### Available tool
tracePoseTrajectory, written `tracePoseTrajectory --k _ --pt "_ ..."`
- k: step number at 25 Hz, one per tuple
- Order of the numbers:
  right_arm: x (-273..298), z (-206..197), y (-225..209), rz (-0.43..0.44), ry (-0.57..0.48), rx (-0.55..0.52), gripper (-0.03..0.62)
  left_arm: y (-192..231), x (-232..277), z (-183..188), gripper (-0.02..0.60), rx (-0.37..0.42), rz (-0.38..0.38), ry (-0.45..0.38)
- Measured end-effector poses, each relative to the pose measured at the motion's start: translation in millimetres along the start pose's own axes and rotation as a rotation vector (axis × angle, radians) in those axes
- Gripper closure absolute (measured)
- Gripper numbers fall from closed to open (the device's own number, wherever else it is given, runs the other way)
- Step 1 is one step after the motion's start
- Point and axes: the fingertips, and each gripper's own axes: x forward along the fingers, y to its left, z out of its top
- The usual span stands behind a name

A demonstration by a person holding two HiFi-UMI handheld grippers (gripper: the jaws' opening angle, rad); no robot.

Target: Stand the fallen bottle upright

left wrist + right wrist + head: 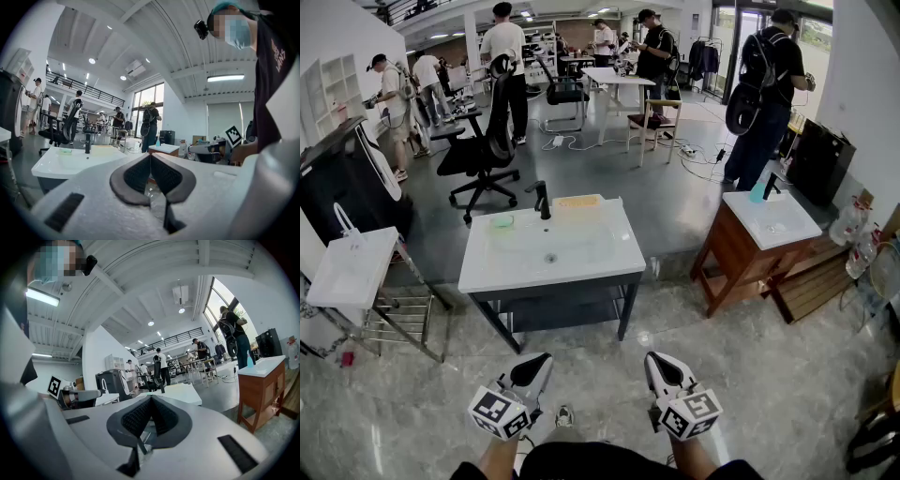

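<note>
We count two grippers, the left gripper (536, 366) and the right gripper (659, 366). There are three washbasins: the middle washbasin (581, 261), the cabinet washbasin (789, 225) and the rack washbasin (347, 277). Two black taps stand, the middle tap (542, 200) at its washbasin's far edge and the cabinet tap (772, 186) at its washbasin's far edge, beside one blue bottle (757, 191). We make out two clear bottles (847, 223), two black office chairs (490, 141), one wooden chair (661, 117) and six standing people (506, 56).

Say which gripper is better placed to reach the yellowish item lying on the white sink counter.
Left, barely: the left gripper sits slightly nearer the yellowish item than the right gripper. Both are shut, empty and well short of the counter.
</note>
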Motion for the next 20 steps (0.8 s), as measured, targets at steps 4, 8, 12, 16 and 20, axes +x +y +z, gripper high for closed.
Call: tracePoseTrajectory --k 4,8,12,16,20 --pt "3 -2 4 -0.005 0.003 0.002 0.592 0 0 2 0.560 0.006 -0.009 -0.003" --pt "5 -1 7 0.011 0.001 -0.003 0.592 0 -1 3 0.560 -0.001 -0.003 -0.004" --pt "9 1 12 0.058 -0.007 0.002 0.592 -2 0 5 0.558 0.005 -0.006 -0.020" --pt "21 -2 11 0.107 -0.013 0.081 0.591 -4 12 2 0.508 0.002 -0.040 -0.019" --pt "41 -8 5 0.090 0.006 0.105 0.503 11 32 -3 0.407 -0.012 -0.061 -0.009"
